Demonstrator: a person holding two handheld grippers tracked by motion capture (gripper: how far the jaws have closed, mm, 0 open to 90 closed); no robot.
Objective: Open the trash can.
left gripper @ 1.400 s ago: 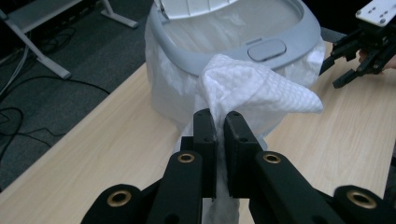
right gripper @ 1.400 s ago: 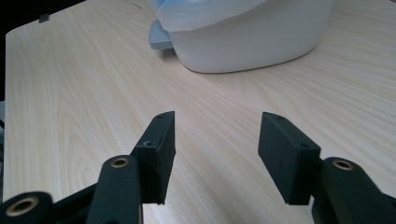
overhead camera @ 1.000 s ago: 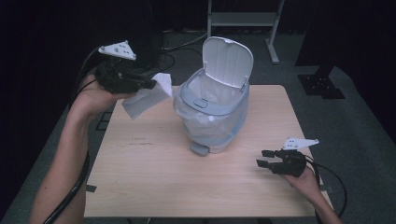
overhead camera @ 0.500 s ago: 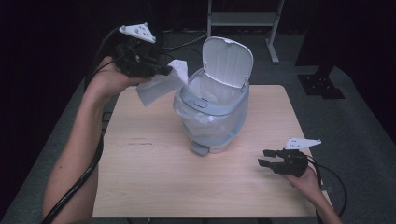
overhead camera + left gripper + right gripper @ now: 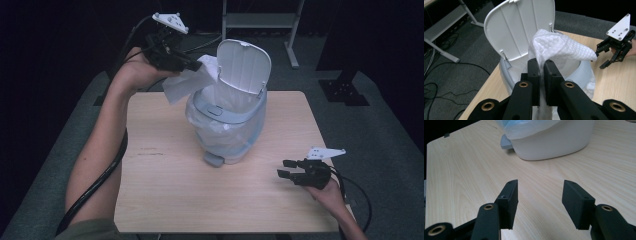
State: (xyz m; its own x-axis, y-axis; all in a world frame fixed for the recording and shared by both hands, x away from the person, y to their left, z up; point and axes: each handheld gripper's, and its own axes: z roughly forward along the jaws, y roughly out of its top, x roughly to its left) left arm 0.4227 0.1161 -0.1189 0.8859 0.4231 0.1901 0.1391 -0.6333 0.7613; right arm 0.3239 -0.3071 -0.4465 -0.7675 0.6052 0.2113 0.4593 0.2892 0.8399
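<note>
A small white bin (image 5: pixel 227 125) with a plastic liner stands mid-table, its lid (image 5: pixel 243 65) flipped up. My left gripper (image 5: pixel 192 64) is raised at the bin's far left rim, shut on a white paper towel (image 5: pixel 187 82) that hangs over the opening. In the left gripper view the towel (image 5: pixel 559 47) bulges above my pinched jaws, in front of the lid (image 5: pixel 519 27). My right gripper (image 5: pixel 284 168) rests open on the table's near right, holding nothing. The right gripper view has its jaws apart, facing the bin base (image 5: pixel 554 142).
The wooden table (image 5: pixel 165 200) has free room in front of and left of the bin. A grey foot pedal (image 5: pixel 214 159) sticks out at the bin's near side. A metal stand (image 5: pixel 260 22) is on the floor behind the table.
My left gripper has carried the paper towel up and to the right, from the table's far left edge to the bin's open mouth. The right gripper has stayed still.
</note>
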